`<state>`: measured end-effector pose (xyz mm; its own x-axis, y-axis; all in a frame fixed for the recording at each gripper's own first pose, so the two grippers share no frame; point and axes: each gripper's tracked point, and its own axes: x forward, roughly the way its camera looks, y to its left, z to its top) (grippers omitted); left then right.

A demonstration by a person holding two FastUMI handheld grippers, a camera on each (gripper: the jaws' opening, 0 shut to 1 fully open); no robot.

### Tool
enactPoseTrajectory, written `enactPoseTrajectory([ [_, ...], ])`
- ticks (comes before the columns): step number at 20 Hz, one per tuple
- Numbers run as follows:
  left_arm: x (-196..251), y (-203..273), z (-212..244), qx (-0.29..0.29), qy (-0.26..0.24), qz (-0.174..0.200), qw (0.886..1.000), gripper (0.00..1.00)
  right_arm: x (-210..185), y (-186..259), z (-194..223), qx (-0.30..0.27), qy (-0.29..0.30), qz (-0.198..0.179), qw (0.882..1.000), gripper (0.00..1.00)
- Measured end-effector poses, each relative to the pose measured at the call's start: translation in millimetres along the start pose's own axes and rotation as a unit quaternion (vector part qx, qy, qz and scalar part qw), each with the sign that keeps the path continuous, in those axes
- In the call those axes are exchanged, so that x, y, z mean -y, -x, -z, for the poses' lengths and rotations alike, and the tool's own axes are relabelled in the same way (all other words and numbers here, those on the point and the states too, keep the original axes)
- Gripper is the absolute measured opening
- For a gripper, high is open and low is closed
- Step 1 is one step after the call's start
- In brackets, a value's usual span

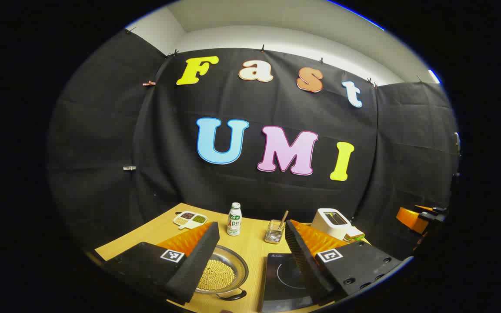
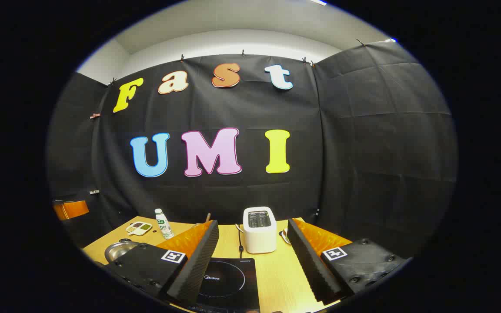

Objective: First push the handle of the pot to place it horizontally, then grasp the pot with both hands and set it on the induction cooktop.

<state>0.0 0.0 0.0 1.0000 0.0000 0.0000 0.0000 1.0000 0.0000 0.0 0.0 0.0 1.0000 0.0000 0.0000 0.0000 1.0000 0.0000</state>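
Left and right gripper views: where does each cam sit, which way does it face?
Left gripper view: rides the left gripper, above the table's near edge, facing the wall; fingers frame pot and cooktop.
Right gripper view: rides the right gripper, farther right; fingers frame cooktop and toaster.
Shared: pot, cooktop, toaster, bottle.

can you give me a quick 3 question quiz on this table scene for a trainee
1. True or false: the pot already sits on the cooktop.
2. What stands behind the cooktop in the right gripper view? A) toaster B) kettle C) bowl
3. Fill in: both the left gripper and the right gripper have their jaws ____.

Key: 1 false, the pot stands beside the cooktop on the table. 2 A, the toaster. 3 open.
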Motion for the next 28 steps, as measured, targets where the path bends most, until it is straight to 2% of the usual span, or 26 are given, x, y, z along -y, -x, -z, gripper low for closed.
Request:
enactPoseTrajectory([
  [5,5,0,3,-0.005,-0.013,-0.007,1.000,0.95,-2,-6,19,-0.025,-0.013,-0.025,0.999,0.98],
  [9,-3,-2,8,-0.007,-0.001,-0.008,1.000,0.95,-14,-3,16,-0.023,-0.005,-0.023,0.999,0.98],
  [13,-23,-4,0,0.001,-0.030,-0.008,1.000,0.95,-29,2,8,-0.014,-0.007,-0.008,1.000,0.98],
  [17,-32,-7,0,0.005,-0.039,0.023,0.999,0.95,-53,12,1,-0.002,0.019,-0.002,1.000,0.98],
  [19,-35,-7,5,0.000,-0.036,0.041,0.999,0.95,-53,9,-8,0.016,0.041,0.016,0.999,0.98],
  [22,-47,-6,19,-0.002,-0.040,0.062,0.997,0.95,-59,7,-24,0.040,0.039,0.039,0.998,0.98],
  [25,-65,-6,42,-0.014,-0.049,0.069,0.996,0.96,-64,9,-28,0.052,0.036,0.055,0.997,0.98],
  [28,-80,-5,49,-0.020,-0.045,0.072,0.996,0.95,-74,18,-24,0.046,0.033,0.056,0.997,1.00],
])
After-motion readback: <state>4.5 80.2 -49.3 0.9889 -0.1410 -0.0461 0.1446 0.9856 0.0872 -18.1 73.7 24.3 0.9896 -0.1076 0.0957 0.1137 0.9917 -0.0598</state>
